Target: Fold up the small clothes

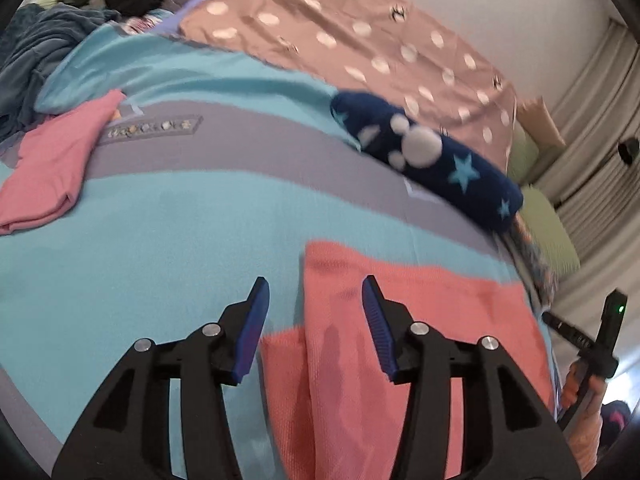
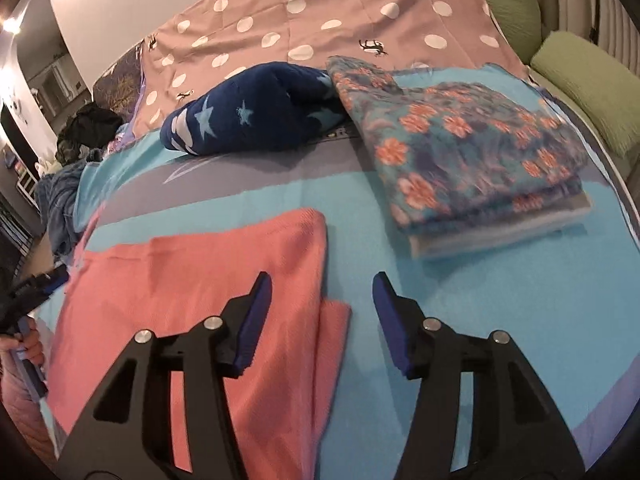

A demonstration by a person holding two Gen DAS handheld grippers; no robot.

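Turquoise-and-grey bedspread [image 1: 160, 240] carries the coral garment [image 2: 192, 280]. Left gripper [image 1: 316, 292] and right gripper [image 2: 322, 288] — both spread, empty. Only the right view shows floral folded fabric [image 2: 472, 152], apparently stacked.

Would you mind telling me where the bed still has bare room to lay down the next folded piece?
Bare turquoise cover lies right of the coral garment, in front of the floral folded stack. A wider bare stretch runs between the coral garment and the pink piece. It is crowded farther back, where the navy star blanket touches the floral stack.
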